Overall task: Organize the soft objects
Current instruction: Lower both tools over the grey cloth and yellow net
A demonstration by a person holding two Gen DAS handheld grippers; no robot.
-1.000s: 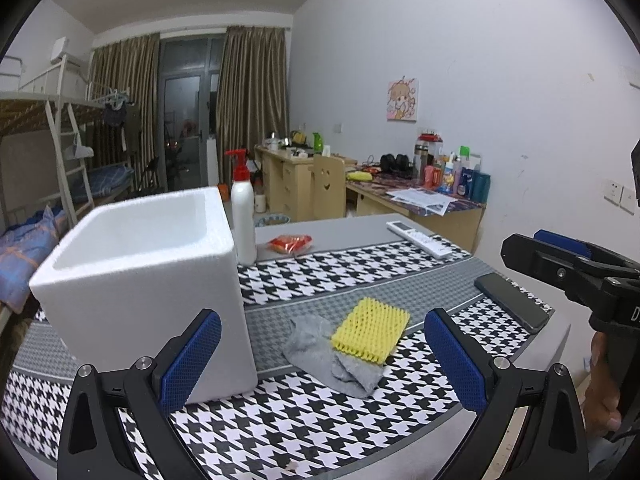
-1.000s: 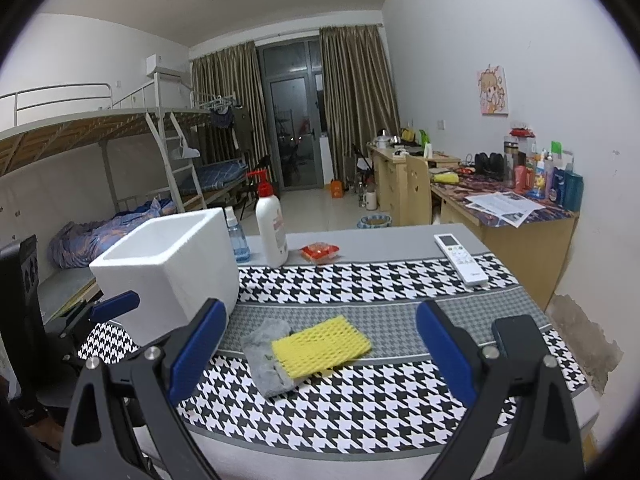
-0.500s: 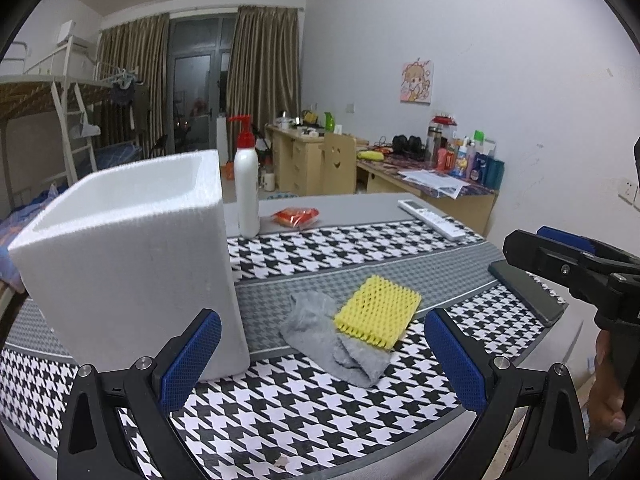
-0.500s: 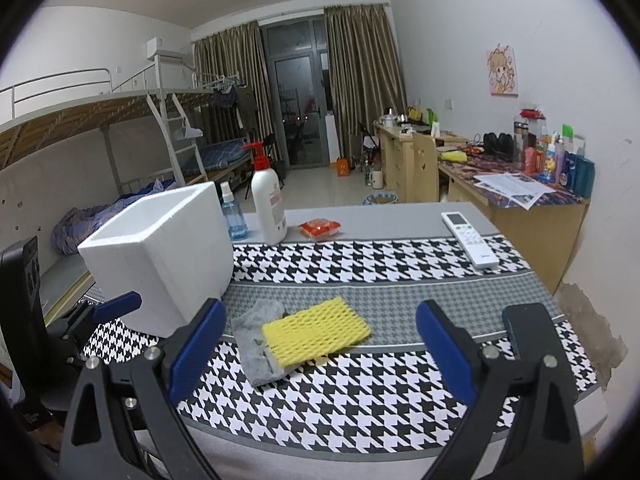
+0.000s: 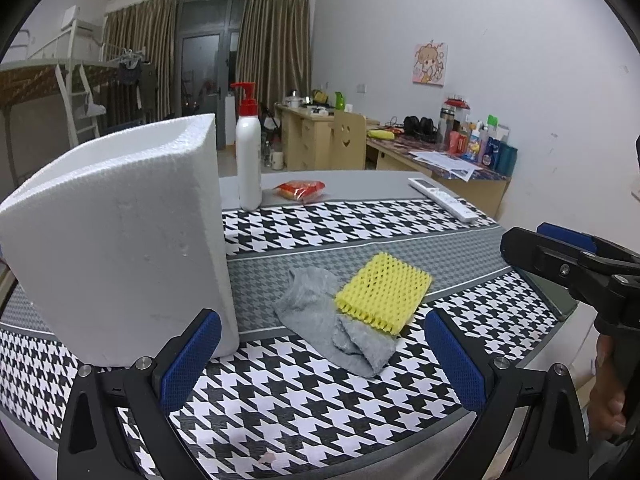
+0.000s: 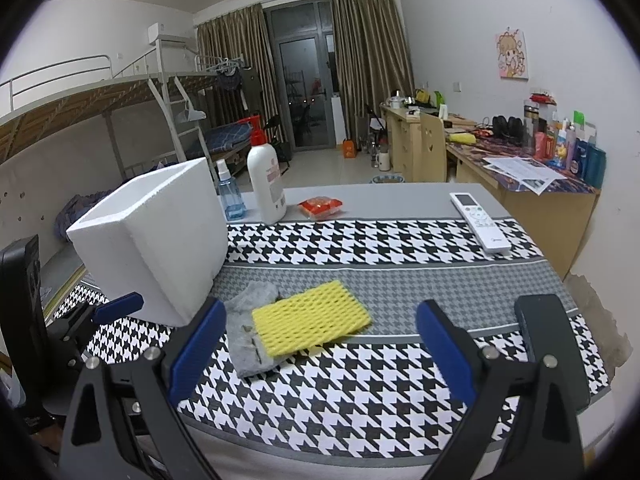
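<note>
A yellow foam net lies across a grey sock just right of the white foam box (open-topped) on the houndstooth table. Left gripper and right gripper, both spread wide and empty, hover near the box.

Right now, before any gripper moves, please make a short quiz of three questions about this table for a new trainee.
1. True or false: the yellow foam net lies partly on top of the grey cloth.
2. Which stands nearest to the white foam box? A) remote control B) blue spray bottle C) red packet
3. Fill in: the left gripper and the right gripper are both ____ and hold nothing.

Key: 1 true; 2 B; 3 open.
</note>
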